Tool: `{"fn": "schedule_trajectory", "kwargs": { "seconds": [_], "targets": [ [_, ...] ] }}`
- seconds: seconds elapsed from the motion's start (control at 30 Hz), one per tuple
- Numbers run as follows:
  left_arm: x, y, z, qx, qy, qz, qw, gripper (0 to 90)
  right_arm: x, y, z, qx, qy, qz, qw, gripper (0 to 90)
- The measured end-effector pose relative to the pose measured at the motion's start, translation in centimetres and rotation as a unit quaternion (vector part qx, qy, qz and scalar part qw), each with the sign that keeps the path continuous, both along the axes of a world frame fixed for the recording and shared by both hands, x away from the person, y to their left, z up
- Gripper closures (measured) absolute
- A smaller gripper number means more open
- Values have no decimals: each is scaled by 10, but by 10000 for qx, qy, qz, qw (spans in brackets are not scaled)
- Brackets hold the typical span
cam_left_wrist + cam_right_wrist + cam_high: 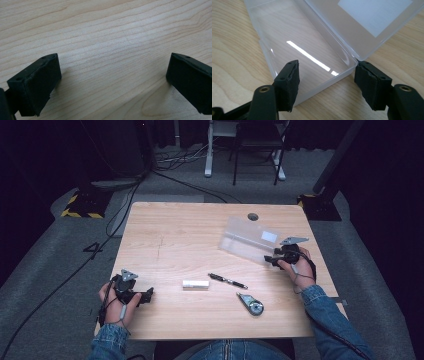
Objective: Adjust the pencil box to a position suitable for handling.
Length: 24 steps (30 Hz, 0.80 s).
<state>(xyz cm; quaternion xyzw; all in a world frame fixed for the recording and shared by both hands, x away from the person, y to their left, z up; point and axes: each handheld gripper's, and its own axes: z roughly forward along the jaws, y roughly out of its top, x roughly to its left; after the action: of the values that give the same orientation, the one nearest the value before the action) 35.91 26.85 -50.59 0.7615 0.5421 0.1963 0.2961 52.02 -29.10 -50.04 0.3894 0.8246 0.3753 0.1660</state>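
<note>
On the wooden table, the right hand-held gripper straddles the clear box corner, jaws half-open, gripping nothing.

On the wooden surface I count four loose things: one clear plastic box with its lid open, one black pen, one small white stick-shaped piece, and one grey-and-black tool with a round dial. There are two grippers, a left gripper and a right gripper, one in each of the person's two hands. The box lid carries one white label.
</note>
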Motion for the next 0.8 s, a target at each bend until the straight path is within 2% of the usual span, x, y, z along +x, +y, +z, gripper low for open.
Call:
{"fn": "schedule_trajectory", "kwargs": {
  "seconds": [0.17, 0.37, 0.4, 0.5, 0.63, 0.8],
  "targets": [
    [0, 0, 0, 1, 0, -1, 10000, 0, -5, 6, 1, -52, 18, 284, 9996, 370],
    [0, 0, 0, 1, 1, -2, 10000, 0, -12, 17, 3, -163, 23, 682, 9975, 370],
    [0, 0, 0, 1, 1, -2, 10000, 0, -12, 17, 3, -163, 23, 682, 9975, 370],
    [0, 0, 0, 0, 1, -1, 10000, 0, -15, 22, 4, -196, 39, 889, 9958, 370],
    [0, 0, 0, 2, 2, -5, 10000, 0, -19, 30, 4, -217, 57, 1265, 9917, 366],
    [0, 0, 0, 2, 1, -3, 10000, 0, -24, 37, 5, -311, 49, 1466, 9887, 365]
  ]
}}
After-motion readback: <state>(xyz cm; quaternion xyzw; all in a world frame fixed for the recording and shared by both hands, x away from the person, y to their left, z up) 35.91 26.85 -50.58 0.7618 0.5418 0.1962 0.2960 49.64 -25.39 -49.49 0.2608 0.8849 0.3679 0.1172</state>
